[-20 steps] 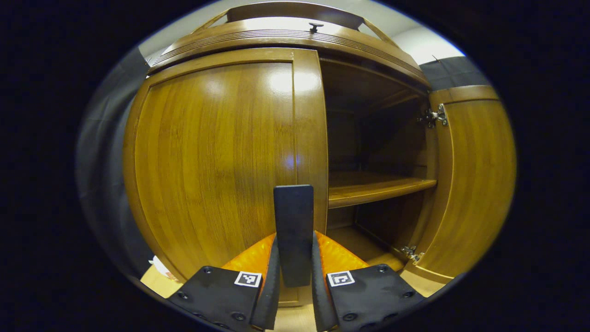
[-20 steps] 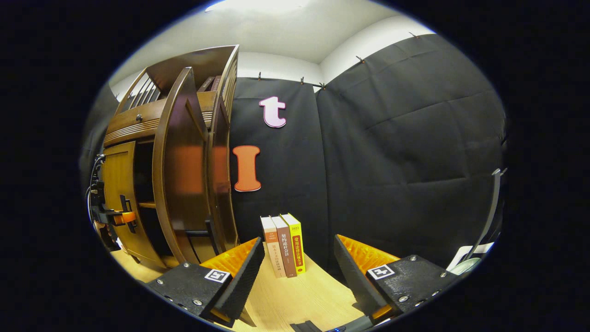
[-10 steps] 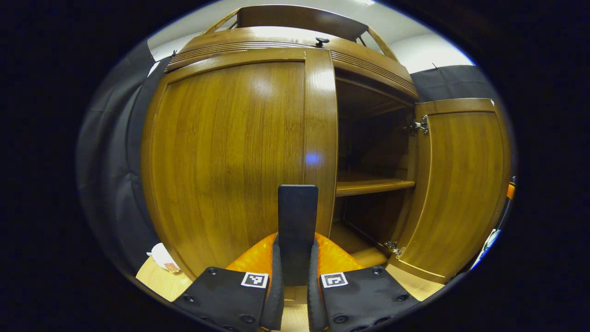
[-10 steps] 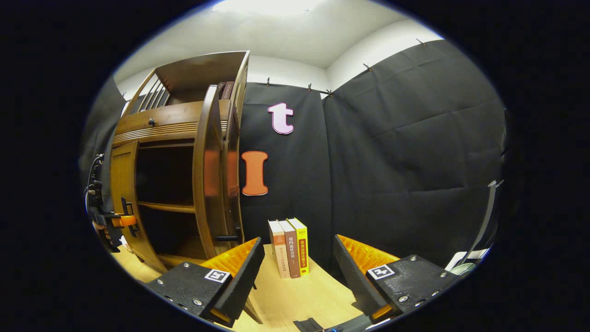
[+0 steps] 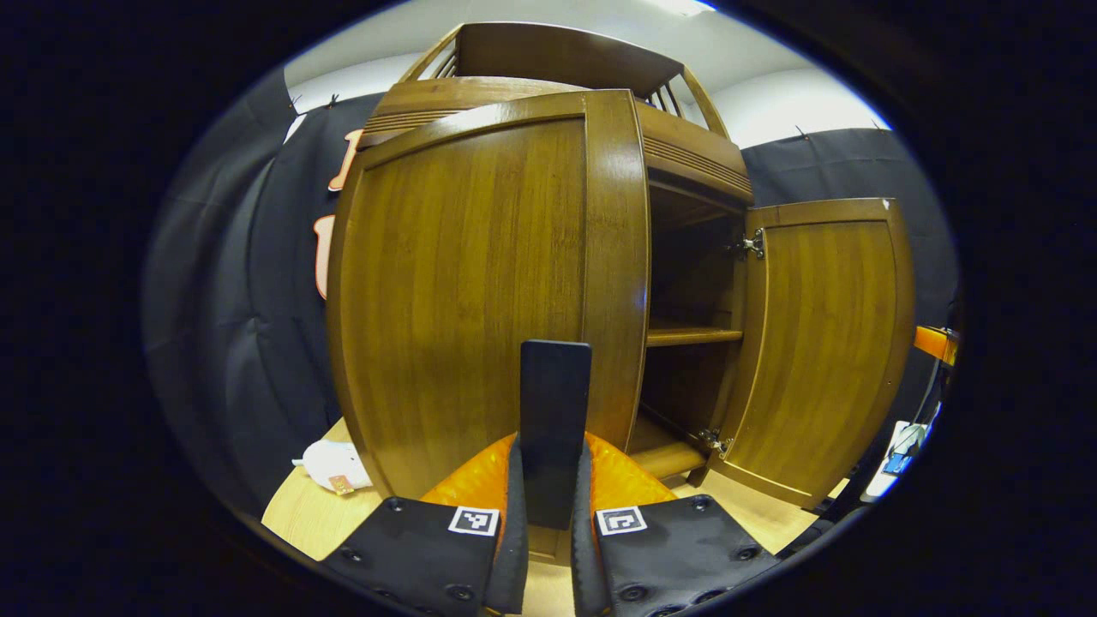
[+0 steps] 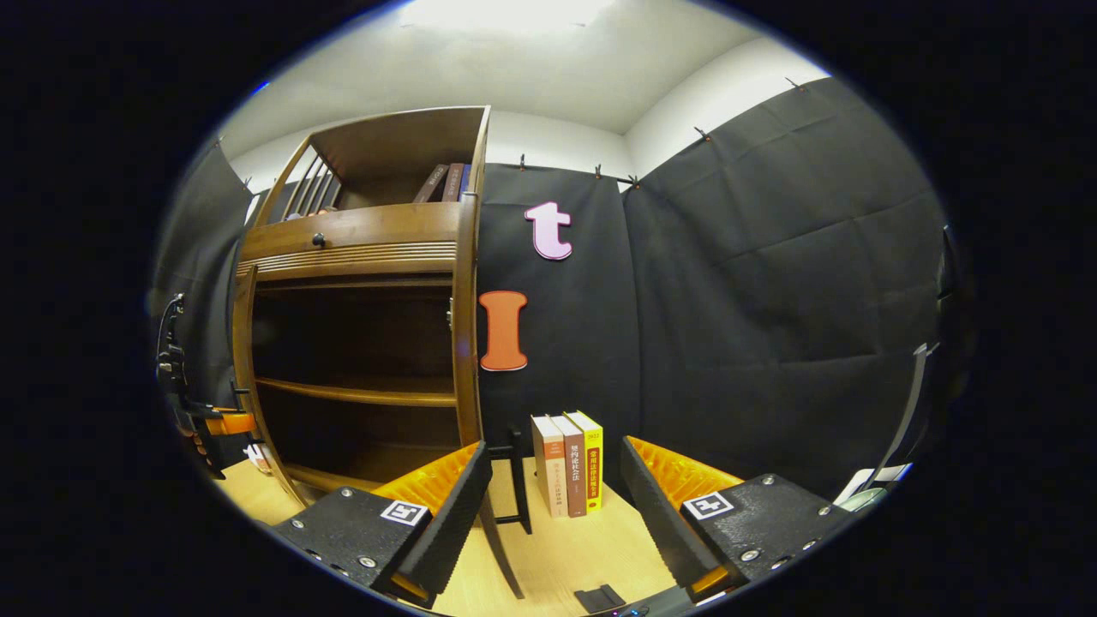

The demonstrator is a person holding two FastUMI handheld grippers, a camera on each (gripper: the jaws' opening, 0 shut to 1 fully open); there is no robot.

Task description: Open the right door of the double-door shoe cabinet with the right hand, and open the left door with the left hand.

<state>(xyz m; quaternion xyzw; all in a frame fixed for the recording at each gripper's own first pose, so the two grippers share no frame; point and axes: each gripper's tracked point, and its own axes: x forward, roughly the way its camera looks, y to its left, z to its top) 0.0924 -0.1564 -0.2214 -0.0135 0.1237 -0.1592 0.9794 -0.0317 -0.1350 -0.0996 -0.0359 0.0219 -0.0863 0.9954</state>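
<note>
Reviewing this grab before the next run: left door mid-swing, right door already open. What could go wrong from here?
1. The left gripper is clamped on the left door's dark handle; pulling off the hinge arc could slip the grip.
2. A white object lies on the tabletop beside the left door; the door may sweep it.
3. The open right gripper faces the books and could nudge them.

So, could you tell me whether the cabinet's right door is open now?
Open: the right door stands swung out, its hinges and the shelf exposed.

A recording booth: black cloth walls (image 6: 771, 283) pinned around a wooden cabinet (image 6: 360, 257) and table (image 6: 566, 548).
</note>
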